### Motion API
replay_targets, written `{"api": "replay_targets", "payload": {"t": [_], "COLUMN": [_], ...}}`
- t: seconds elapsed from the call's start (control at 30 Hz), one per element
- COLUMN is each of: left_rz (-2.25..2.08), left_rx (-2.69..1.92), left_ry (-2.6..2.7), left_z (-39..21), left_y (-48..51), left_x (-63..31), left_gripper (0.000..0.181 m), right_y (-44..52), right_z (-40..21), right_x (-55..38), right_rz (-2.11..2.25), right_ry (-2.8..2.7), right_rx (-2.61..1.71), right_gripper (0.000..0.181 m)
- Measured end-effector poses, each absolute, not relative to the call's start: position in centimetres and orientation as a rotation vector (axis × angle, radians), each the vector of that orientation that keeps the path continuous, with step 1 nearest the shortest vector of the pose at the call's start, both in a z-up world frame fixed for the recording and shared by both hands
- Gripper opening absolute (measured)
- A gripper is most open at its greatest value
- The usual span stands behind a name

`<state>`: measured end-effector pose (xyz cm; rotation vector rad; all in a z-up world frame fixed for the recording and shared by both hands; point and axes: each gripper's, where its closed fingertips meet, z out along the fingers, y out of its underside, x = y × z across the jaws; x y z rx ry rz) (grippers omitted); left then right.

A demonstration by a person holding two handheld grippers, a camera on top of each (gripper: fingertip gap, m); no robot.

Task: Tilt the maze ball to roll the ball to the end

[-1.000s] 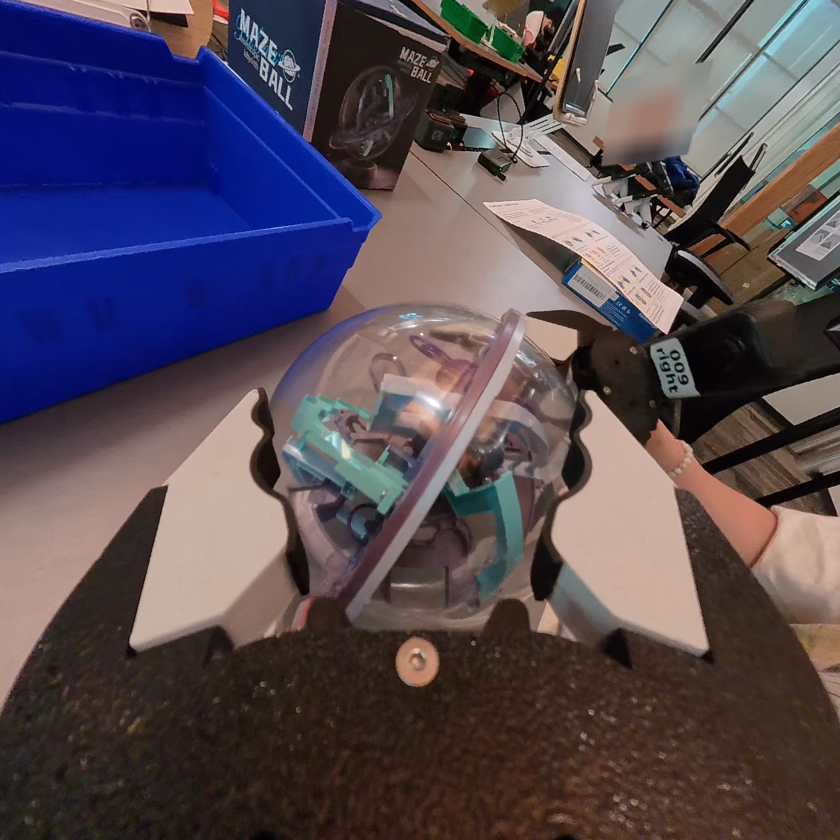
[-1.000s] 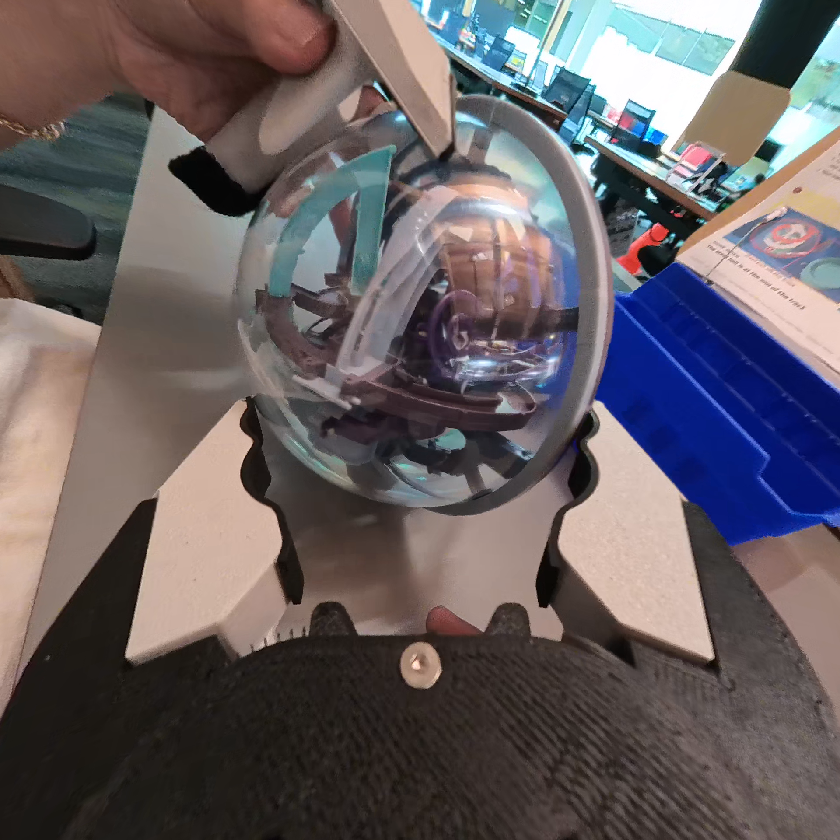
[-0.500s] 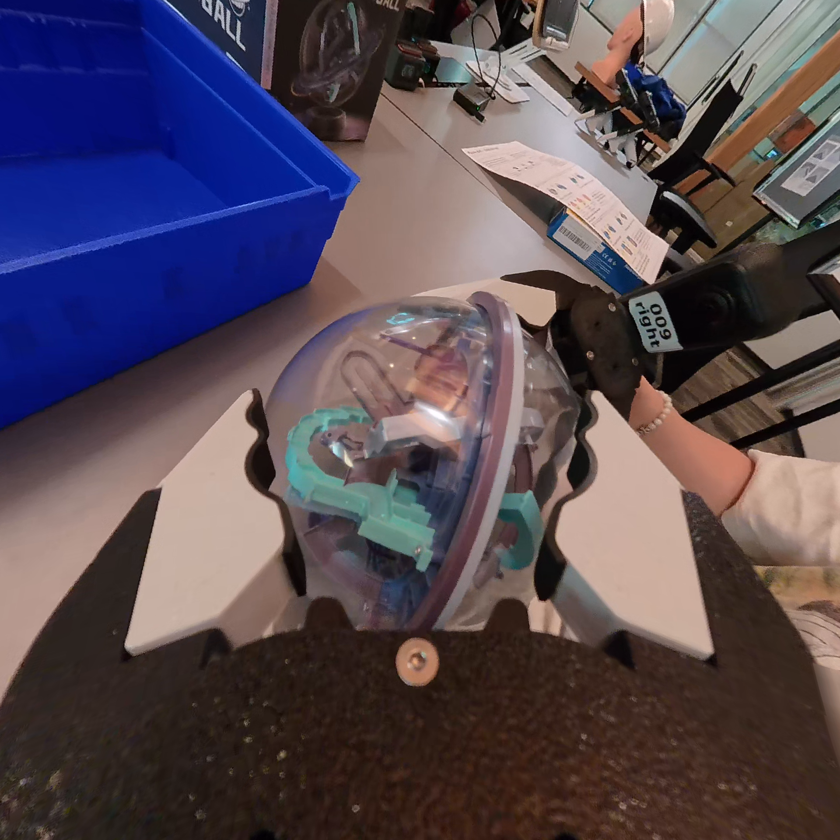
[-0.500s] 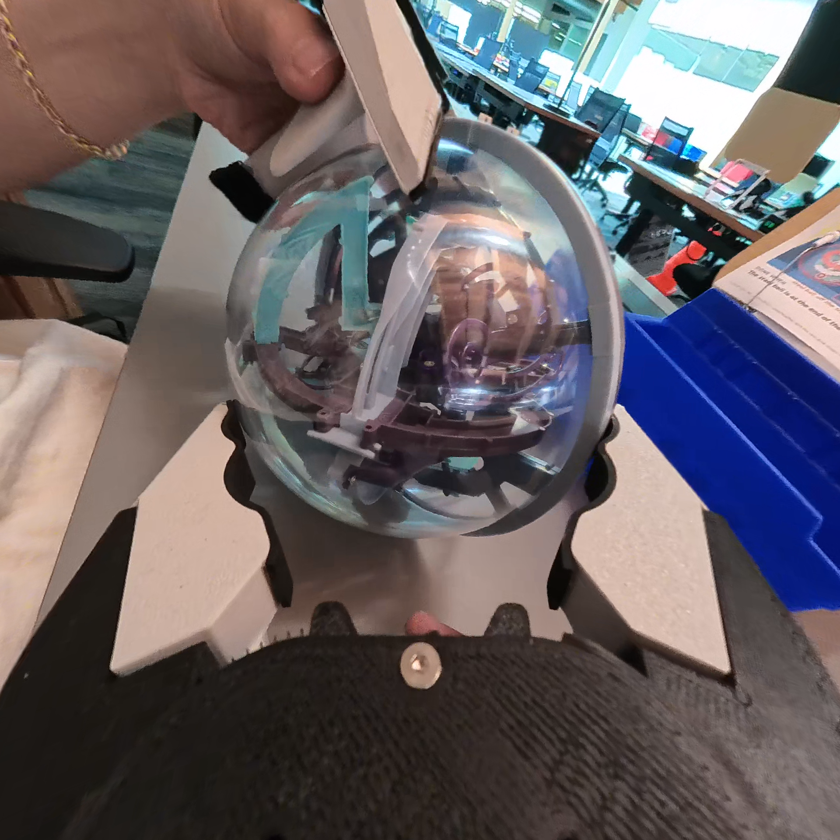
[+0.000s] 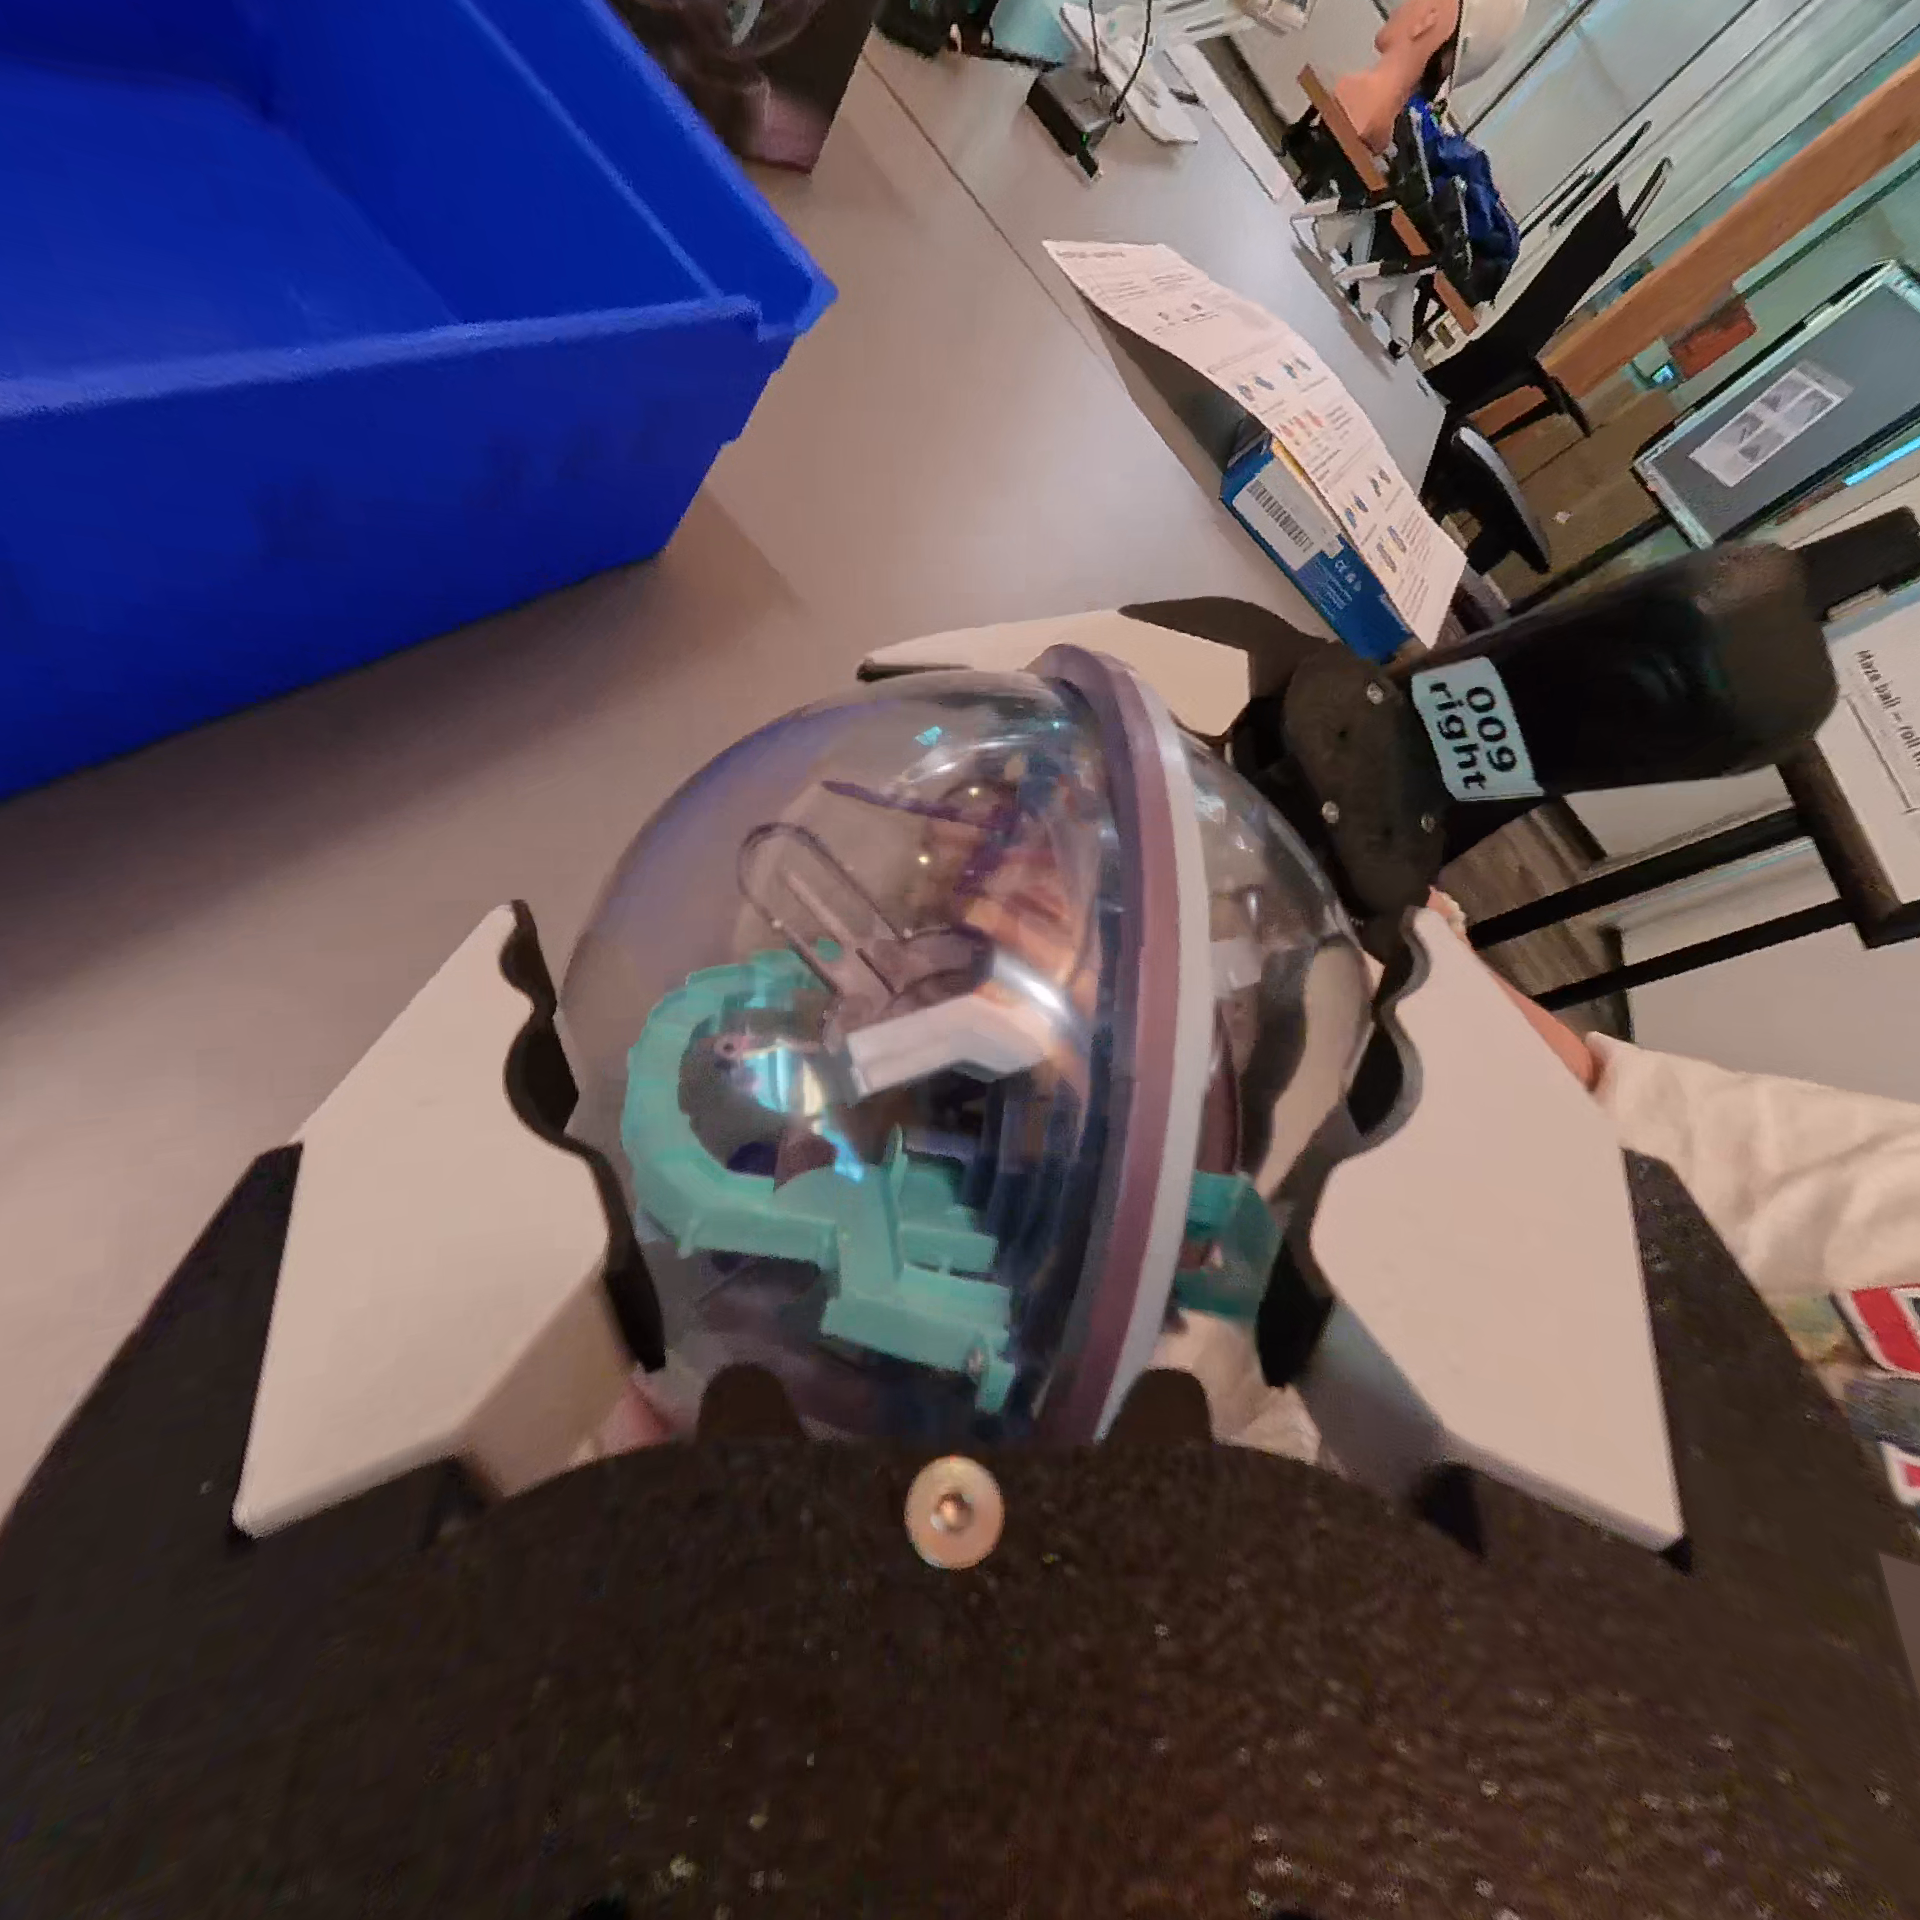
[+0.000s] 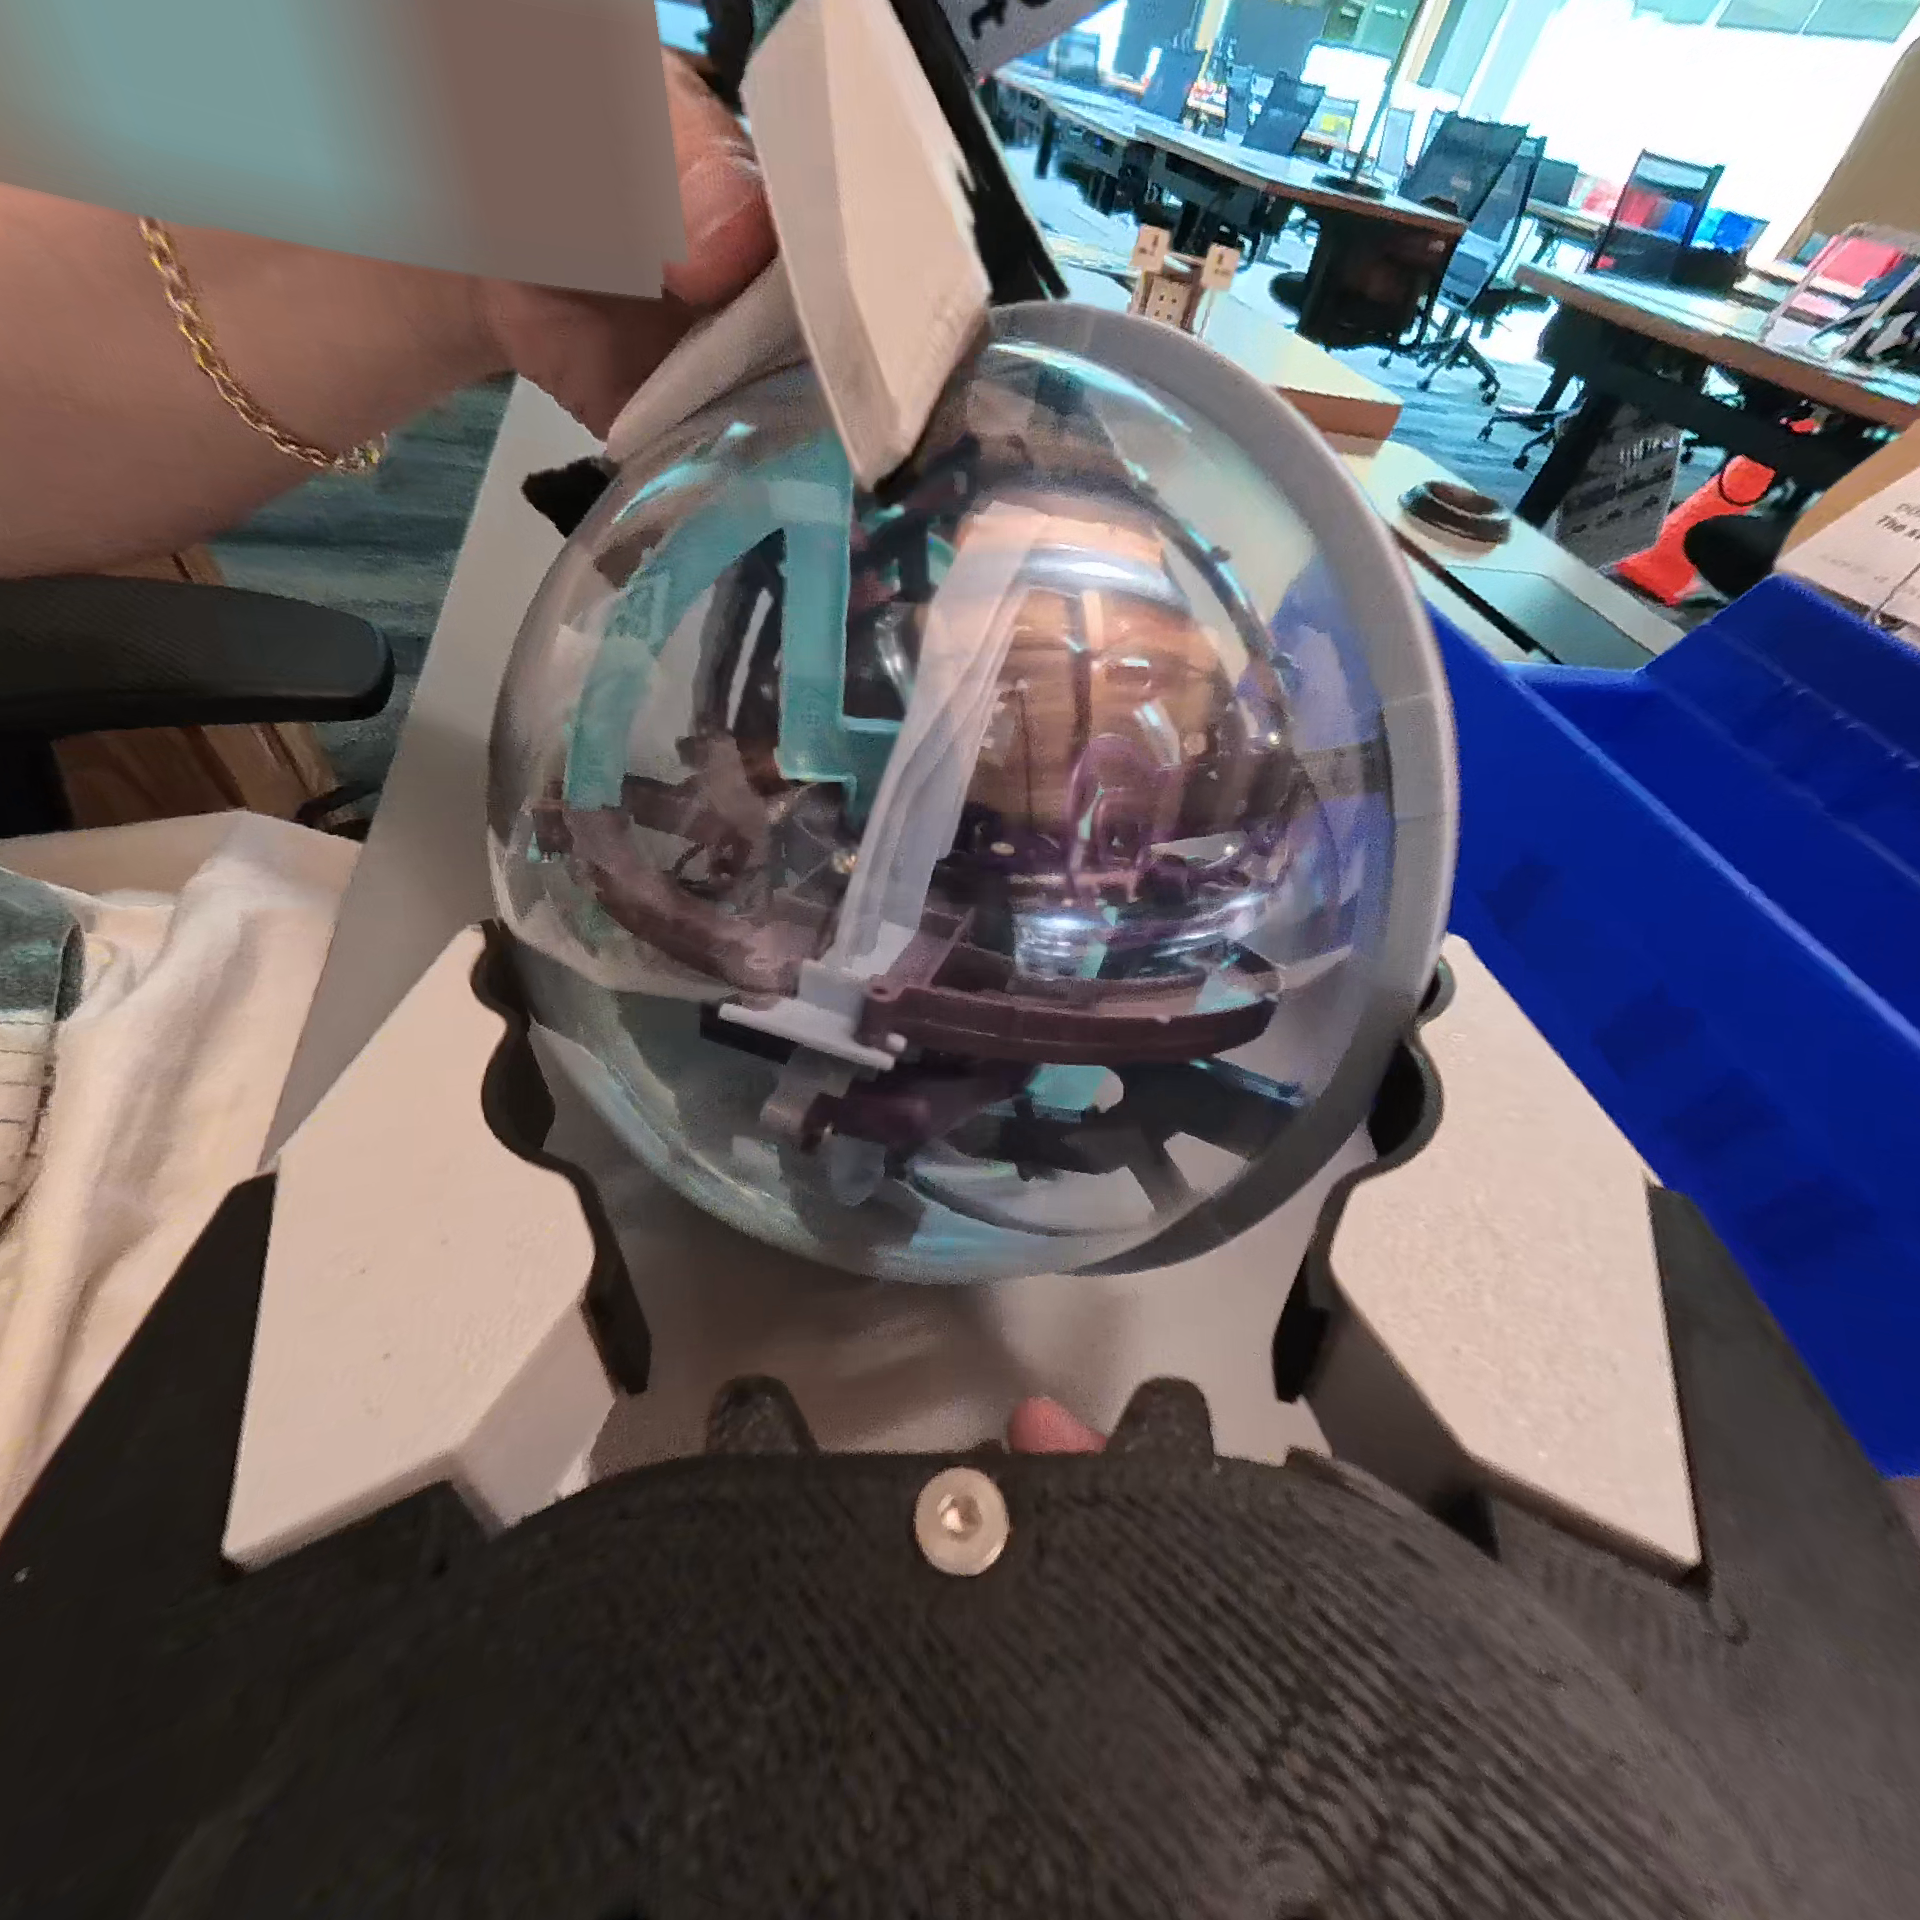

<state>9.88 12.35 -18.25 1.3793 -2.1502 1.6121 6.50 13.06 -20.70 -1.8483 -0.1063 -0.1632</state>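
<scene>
The maze ball is a clear sphere with a grey-purple ring and teal, white and brown tracks inside. It is held above the grey table. My left gripper is shut on it, with both pads against its sides. My right gripper is also shut on the maze ball, one pad on the clear dome and the other near the ring. The right gripper also shows in the left wrist view, at the ball's far right. A left gripper finger rests on top of the ball. I cannot make out the small ball inside.
A blue bin stands on the table to the left and also shows in the right wrist view. A printed sheet lies on a blue box at the table edge. A person's hand holds the left gripper. Chairs and desks stand beyond.
The ball has turned between both grippers and its ring now stands more upright in the left wrist view. Both grippers stayed on it, their fingers now farther apart.
</scene>
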Motion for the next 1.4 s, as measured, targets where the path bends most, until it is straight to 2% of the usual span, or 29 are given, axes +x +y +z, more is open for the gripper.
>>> {"api": "replay_targets", "payload": {"t": [0.27, 0.43, 0.53, 0.67, 0.87, 1.0, 1.4], "left_rz": [1.669, 1.908, 2.078, 2.001, 1.924, 1.847, 1.714], "left_rx": [1.325, 1.028, 0.859, 1.003, 1.062, 1.090, 1.108], "left_ry": [-2.176, -2.430, -2.501, -2.362, -2.411, -2.540, -2.587], "left_z": [-17.8, -15.9, -14.3, -14.0, -15.1, -15.7, -15.3], "left_y": [12.2, 12.3, 12.4, 13.3, 13.2, 13.3, 12.1], "left_x": [8.9, 8.8, 8.9, 9.2, 8.9, 8.9, 8.6], "left_gripper": [0.147, 0.137, 0.125, 0.103, 0.113, 0.108, 0.098], "right_y": [13.0, 12.6, 12.7, 12.7, 12.5, 11.8, 11.7], "right_z": [-20.5, -20.3, -20.2, -20.6, -20.6, -21.0, -22.0], "right_x": [5.6, 6.0, 6.4, 6.2, 6.2, 6.8, 6.6], "right_rz": [-0.189, -0.143, -0.103, -0.112, -0.228, -0.321, -0.278], "right_ry": [-0.116, -0.140, -0.131, -0.175, -0.153, -0.116, -0.137], "right_rx": [-1.809, -1.815, -1.809, -1.836, -1.845, -1.876, -1.895], "right_gripper": [0.158, 0.146, 0.140, 0.143, 0.147, 0.141, 0.150]}}
